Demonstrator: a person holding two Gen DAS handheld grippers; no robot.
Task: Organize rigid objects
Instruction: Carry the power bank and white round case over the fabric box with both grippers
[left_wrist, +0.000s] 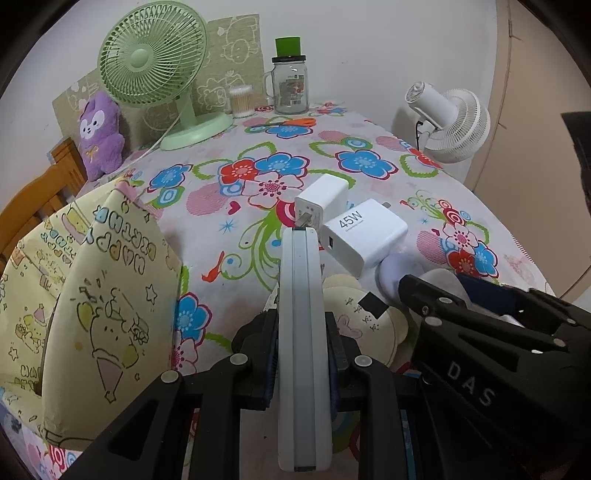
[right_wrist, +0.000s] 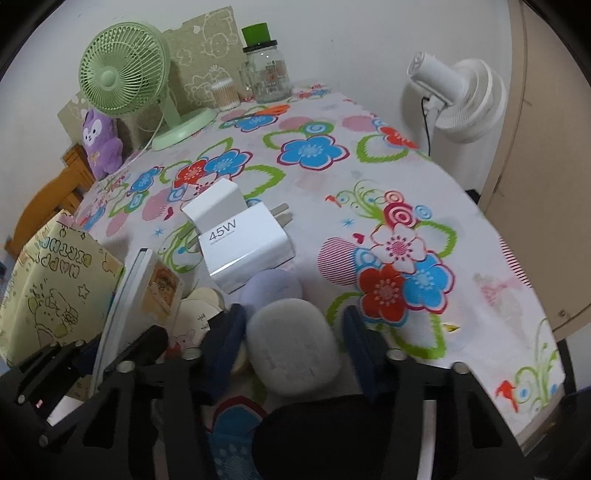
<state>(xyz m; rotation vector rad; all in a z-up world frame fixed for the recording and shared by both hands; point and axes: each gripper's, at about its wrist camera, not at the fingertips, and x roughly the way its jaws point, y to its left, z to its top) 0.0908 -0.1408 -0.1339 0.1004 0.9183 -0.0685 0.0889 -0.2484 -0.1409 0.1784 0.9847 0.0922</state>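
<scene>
The left gripper (left_wrist: 303, 354) is squeezing a flat white power bank with a grey stripe along its edge (left_wrist: 303, 332). The power bank stands on its thin edge between the two fingers and sticks out straight ahead of the gripper. Just past its far tip sit two chargers, touching each other. One is a white square charger block with "45W" printed on it (left_wrist: 364, 236), a little to the right of the tip. The other is a smaller white charger with metal prongs (left_wrist: 320, 203), right in front of the tip. To the left of this gripper stands a pale yellow paper gift bag with cartoon drawings (left_wrist: 103, 295). The right gripper (right_wrist: 291, 332) has its fingers spread wide apart and is not squeezing anything. A grey rounded case that looks like a smooth pebble (right_wrist: 293, 349) lies between the fingers, apart from the right one; I cannot tell if the left one touches it. Just ahead of it is a pale purple round case (right_wrist: 273, 291), and past that the 45W charger. Everything rests on a table with a bright flower cloth (right_wrist: 406, 184). Far ahead, at the back of the table, are a green desk fan (left_wrist: 155, 66), a glass jar with a green lid (left_wrist: 290, 81) and a purple plush toy (left_wrist: 99, 136).
</scene>
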